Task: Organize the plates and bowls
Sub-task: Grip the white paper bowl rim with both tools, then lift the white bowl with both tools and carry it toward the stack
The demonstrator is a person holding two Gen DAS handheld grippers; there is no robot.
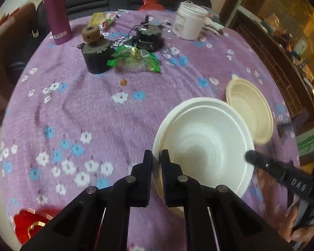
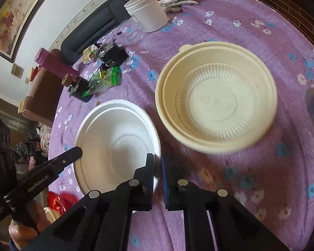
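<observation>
we held a two-finger gripper in each hand above a round table under a purple flowered cloth (image 1: 90,113). our left gripper (image 1: 156,156) had closed on the near left rim of a white foam bowl (image 1: 207,144), one finger outside the rim and one inside, so the rim sat pinched between them. our right gripper (image 2: 158,161) had clamped the same white bowl (image 2: 115,142) on its opposite, near right rim, its jaws drawn narrow around the edge. in the left wrist view the right gripper's black fingers came in from the lower right to meet the bowl's far rim. the white bowl appeared to be two nested together, since a second rim showed just behind the first. just beyond the right gripper, ahead and to its right, sat a cream bowl (image 2: 216,98) with a ribbed inner wall, close beside the white one; whether they touched we could not tell. farther ahead of the left gripper lay a green plastic bag (image 1: 136,58), two dark round motors (image 1: 96,54), a tall magenta bottle (image 1: 56,12) and a white tub (image 1: 189,19). a red object (image 1: 31,223) lay near the left gripper, low on its left.
</observation>
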